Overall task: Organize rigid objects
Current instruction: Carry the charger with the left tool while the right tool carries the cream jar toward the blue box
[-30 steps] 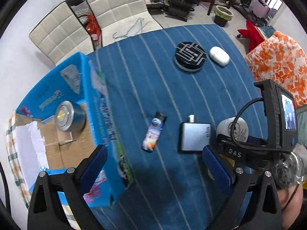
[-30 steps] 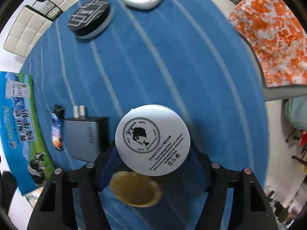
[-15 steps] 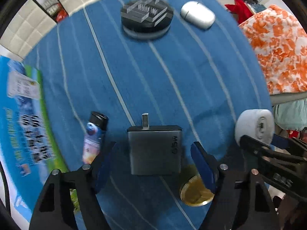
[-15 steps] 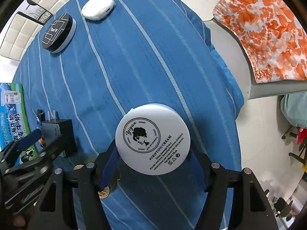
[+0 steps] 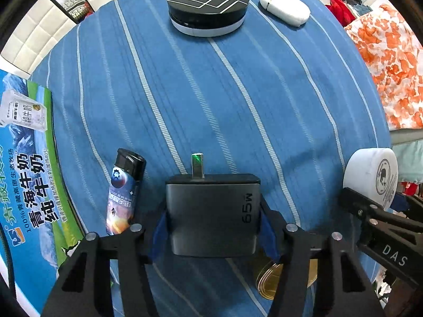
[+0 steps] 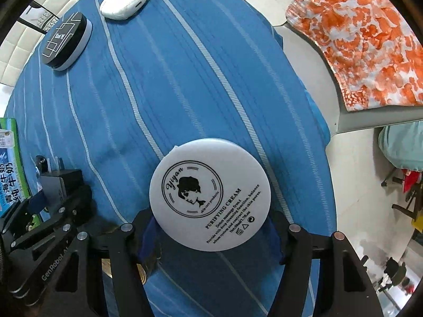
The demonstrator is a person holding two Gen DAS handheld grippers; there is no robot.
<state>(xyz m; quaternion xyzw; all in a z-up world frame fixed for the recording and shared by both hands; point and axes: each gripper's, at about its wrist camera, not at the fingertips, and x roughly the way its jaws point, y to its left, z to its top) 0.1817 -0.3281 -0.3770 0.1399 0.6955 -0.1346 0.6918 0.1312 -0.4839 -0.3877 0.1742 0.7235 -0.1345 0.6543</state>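
**Two grippers, two loads over the striped cloth**

The left gripper (image 5: pixel 212 227) is clamped on the grey charger (image 5: pixel 211 214), its blue pads (image 5: pixel 158 231) pressing both flanks, prongs pointing away from the camera. The right gripper (image 6: pixel 210 233) is closed around the white cream jar (image 6: pixel 210 198), which it holds just right of the charger. Whether either load has left the blue cloth (image 5: pixel 238 92) cannot be told.

The risks, as judged from here: the charger is smooth-sided and gripped near its rear end, so it may pivot or slide out if swung quickly. The lighter (image 5: pixel 124 192) lies just left of the charger, between it and the milk carton box (image 5: pixel 26 185), and a low sweep towards the box could knock it. A gold lid (image 5: pixel 267 277) sits behind and right of the charger, partly under the left gripper's arm, and could be dragged along. The two tools work close together and could collide.

Legible writing: "65W" on the charger; "Blank ME" on the black round case (image 5: pixel 207 2) far beyond the charger; "Yiyan" and "PURIFYING CREAM" on the jar; "DAS" and "GenRobot" on the tools. The box carries Chinese milk lettering and "100%". A white pod case (image 5: pixel 284 5) lies right of the black case, unmarked.
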